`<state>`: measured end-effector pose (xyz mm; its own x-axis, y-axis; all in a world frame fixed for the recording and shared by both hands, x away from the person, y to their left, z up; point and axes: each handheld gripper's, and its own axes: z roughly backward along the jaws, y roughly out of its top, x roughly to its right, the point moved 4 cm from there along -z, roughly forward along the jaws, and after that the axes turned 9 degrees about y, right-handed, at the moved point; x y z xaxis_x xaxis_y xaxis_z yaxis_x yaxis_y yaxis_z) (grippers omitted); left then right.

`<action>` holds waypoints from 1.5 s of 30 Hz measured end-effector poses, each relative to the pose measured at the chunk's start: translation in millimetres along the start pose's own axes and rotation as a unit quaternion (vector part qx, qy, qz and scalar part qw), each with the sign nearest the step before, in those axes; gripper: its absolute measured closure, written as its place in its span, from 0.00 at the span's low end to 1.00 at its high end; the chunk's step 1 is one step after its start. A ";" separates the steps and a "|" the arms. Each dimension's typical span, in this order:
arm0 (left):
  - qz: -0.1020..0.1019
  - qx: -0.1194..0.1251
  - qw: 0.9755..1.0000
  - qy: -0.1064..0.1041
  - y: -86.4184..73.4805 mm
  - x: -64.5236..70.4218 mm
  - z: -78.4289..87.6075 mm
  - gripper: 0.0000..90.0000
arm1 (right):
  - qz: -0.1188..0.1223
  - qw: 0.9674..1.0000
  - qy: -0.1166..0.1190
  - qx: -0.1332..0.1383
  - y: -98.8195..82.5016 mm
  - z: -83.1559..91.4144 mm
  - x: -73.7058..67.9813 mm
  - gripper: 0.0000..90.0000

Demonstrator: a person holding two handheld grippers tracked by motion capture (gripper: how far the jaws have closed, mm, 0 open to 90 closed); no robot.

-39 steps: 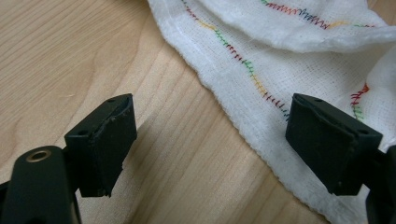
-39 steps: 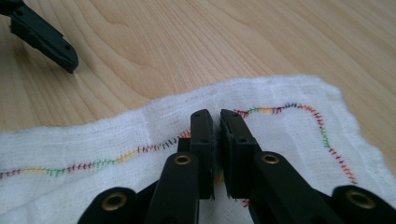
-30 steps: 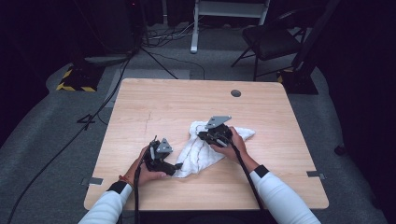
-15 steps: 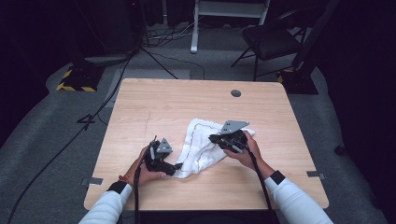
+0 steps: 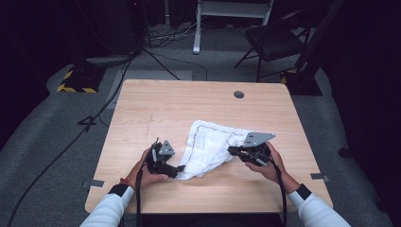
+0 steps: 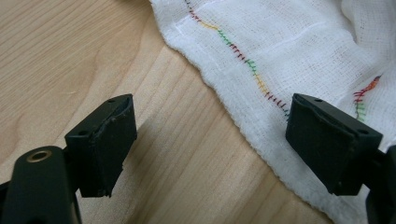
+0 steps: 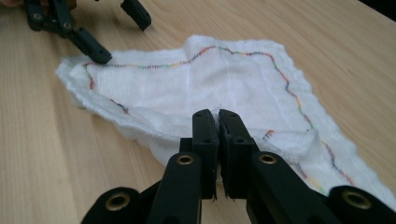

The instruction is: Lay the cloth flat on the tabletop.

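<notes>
Pulled rightward since a second ago, the white cloth [image 5: 211, 149] now lies more spread at the table's [image 5: 142, 109] near middle. At left, the left gripper [image 5: 176, 168] waits with jaws spread at the cloth's near-left corner (nothing pinched); at right, the right gripper [image 5: 232, 151] pinches the cloth's edge with jaws pressed together. Flattening looks partly done, with wrinkles and folded edges left.

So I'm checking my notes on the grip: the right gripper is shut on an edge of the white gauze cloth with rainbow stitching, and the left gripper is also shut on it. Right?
Not quite. The right gripper is shut on an edge of the white gauze cloth with rainbow stitching, but the left gripper is open: the left gripper view shows its jaws wide apart, one over bare wooden table, one over the cloth's edge.
</notes>
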<state>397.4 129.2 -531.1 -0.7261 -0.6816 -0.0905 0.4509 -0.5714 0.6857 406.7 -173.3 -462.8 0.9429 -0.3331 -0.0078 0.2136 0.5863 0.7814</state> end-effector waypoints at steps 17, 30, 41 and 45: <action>-0.019 -0.026 0.999 -0.012 4.5 18.3 3.4 0.19 | -0.049 0.998 0.002 -0.042 -69.1 44.1 -30.2 0.95; -0.027 -0.034 0.999 -0.010 -0.2 26.5 11.1 0.19 | -0.075 0.996 0.008 -0.053 -98.2 58.3 -48.7 0.97; -0.041 -0.042 0.998 0.002 -7.0 33.4 23.7 0.19 | -0.078 0.995 0.012 -0.055 -108.4 69.1 -67.4 0.97; -0.037 -0.025 0.999 0.009 -3.6 35.6 33.1 0.18 | -0.085 0.995 0.002 -0.046 -111.0 77.6 -70.0 0.97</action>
<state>352.8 122.1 -512.9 -0.7491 -0.6447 -0.1525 0.4219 -0.6418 0.6404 297.2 -272.4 -500.5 0.8922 -0.4302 -0.1376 0.3921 0.5864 0.7087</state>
